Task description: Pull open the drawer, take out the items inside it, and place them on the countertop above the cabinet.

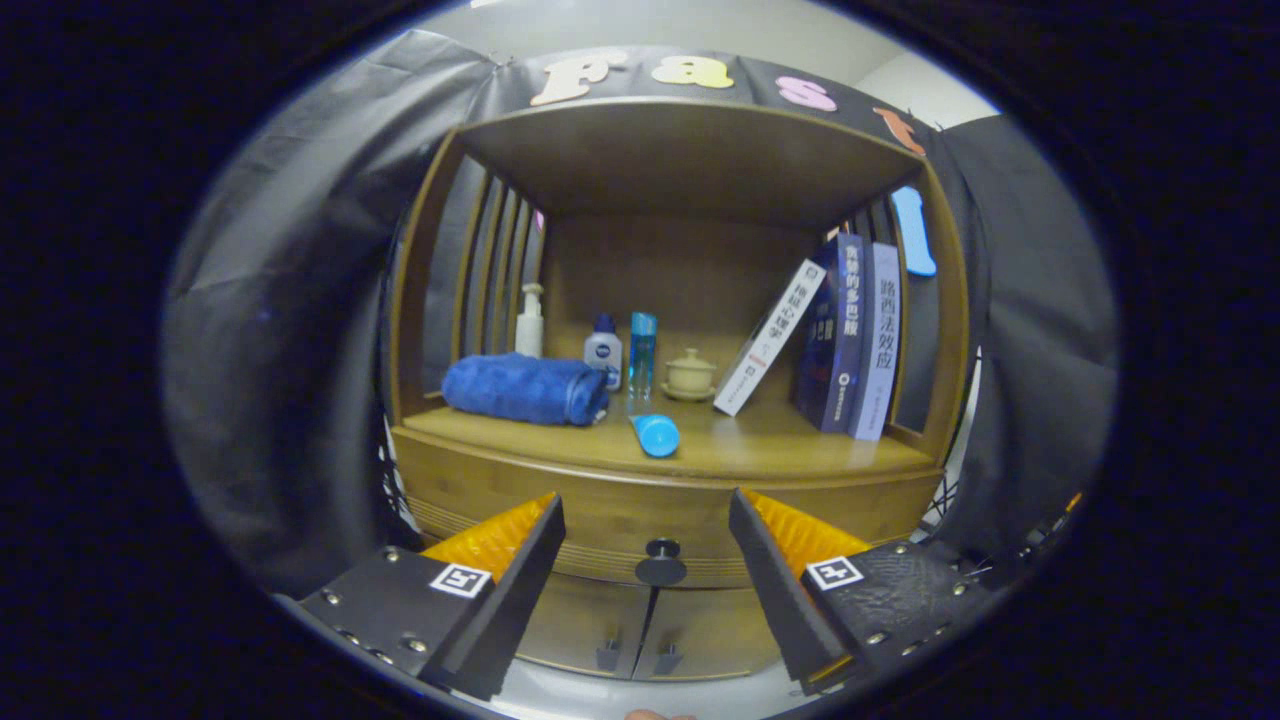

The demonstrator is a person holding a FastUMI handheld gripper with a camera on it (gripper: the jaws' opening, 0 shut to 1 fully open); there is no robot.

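1. Low at the centre of the frame, the gripper [647,520] hangs with its fingers spread wide and grasping nothing, the gap between them framing the drawer knob [660,565]; that width would suit closing on the knob.
2. Just beyond the fingertips, the drawer [640,515] sits flush with the cabinet front, closed, so whatever it holds is hidden. This fits a drawer yet to be pulled as well as one emptied and pushed back.
3. Above it, mid-frame, the countertop [780,445] carries a rolled blue towel [525,388] at the left and a blue tube [655,434] lying on its side near the front edge. Whether either came from the drawer I cannot tell.
4. Farther back stand a pump bottle [530,320], two small bottles [622,352] and a lidded cup [690,373], kept clear of the front edge.
5. Right of centre, books [850,335] lean against the side wall for support.
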